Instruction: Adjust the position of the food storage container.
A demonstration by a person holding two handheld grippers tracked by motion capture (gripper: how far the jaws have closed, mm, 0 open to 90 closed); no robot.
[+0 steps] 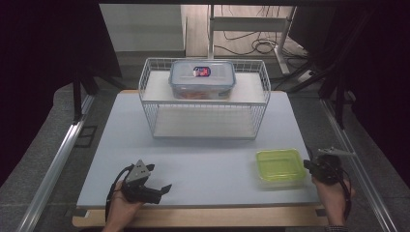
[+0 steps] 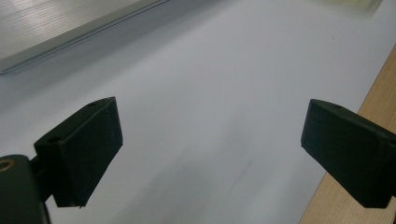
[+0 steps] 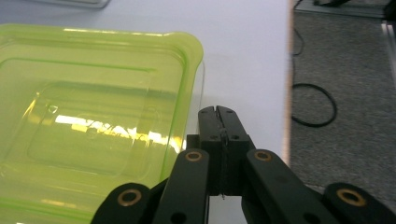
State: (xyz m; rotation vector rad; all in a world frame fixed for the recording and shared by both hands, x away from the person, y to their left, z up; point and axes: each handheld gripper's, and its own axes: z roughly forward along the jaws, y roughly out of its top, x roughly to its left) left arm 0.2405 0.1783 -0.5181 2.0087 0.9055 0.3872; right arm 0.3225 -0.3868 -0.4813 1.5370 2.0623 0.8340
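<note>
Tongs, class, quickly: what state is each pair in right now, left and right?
Left tongs: open, nothing between them, over the bare white table top.
Right tongs: shut, holding nothing, beside the corner of the green-lidded container.

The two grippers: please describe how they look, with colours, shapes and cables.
Both are black. The left gripper carries a grey three-cornered plate and a black cable; its pads are thick blocks. The right gripper has flat link bars with brass-coloured rivets. A dark cuff shows at the right wrist.
</note>
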